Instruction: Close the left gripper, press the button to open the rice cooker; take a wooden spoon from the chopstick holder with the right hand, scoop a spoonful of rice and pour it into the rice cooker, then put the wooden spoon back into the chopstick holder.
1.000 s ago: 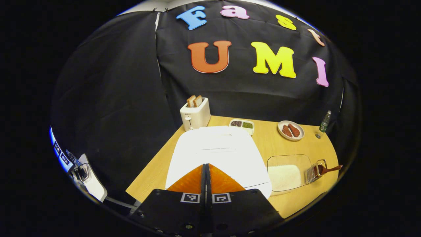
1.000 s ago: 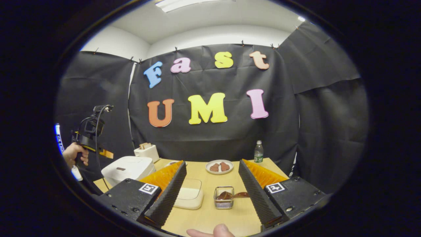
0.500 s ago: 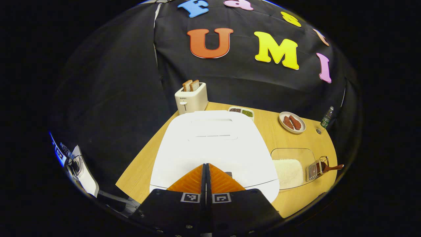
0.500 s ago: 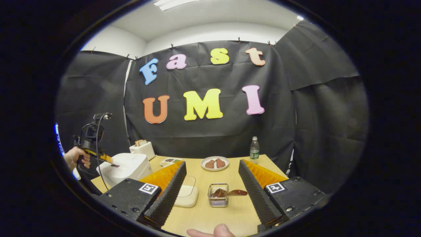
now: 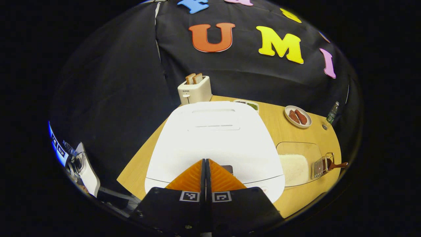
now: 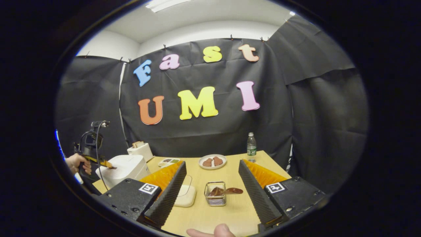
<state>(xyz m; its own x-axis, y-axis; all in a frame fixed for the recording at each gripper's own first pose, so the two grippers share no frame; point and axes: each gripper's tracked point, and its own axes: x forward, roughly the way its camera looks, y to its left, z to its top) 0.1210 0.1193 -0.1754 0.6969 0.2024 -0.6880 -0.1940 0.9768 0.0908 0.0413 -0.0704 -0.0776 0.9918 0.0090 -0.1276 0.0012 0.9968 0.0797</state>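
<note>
Left claw [image 5: 205,161], fingers together, tips at the cooker [image 5: 213,138] button [image 5: 228,169].
Press down next; right claw [image 6: 210,177] waits wide before the spoon [image 6: 227,190], near the bench's [image 6: 210,217] front edge.

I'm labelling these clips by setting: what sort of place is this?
Likely a staged kitchen tabletop in a cloth-walled recording booth: a rice cooker, a toaster with bread, and a plate of food share a wooden table.

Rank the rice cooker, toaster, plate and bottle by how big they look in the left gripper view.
1. Rice cooker, though nearest the camera.
2. Toaster.
3. Plate.
4. Bottle, though farthest off, so its rank is unsure.
</note>
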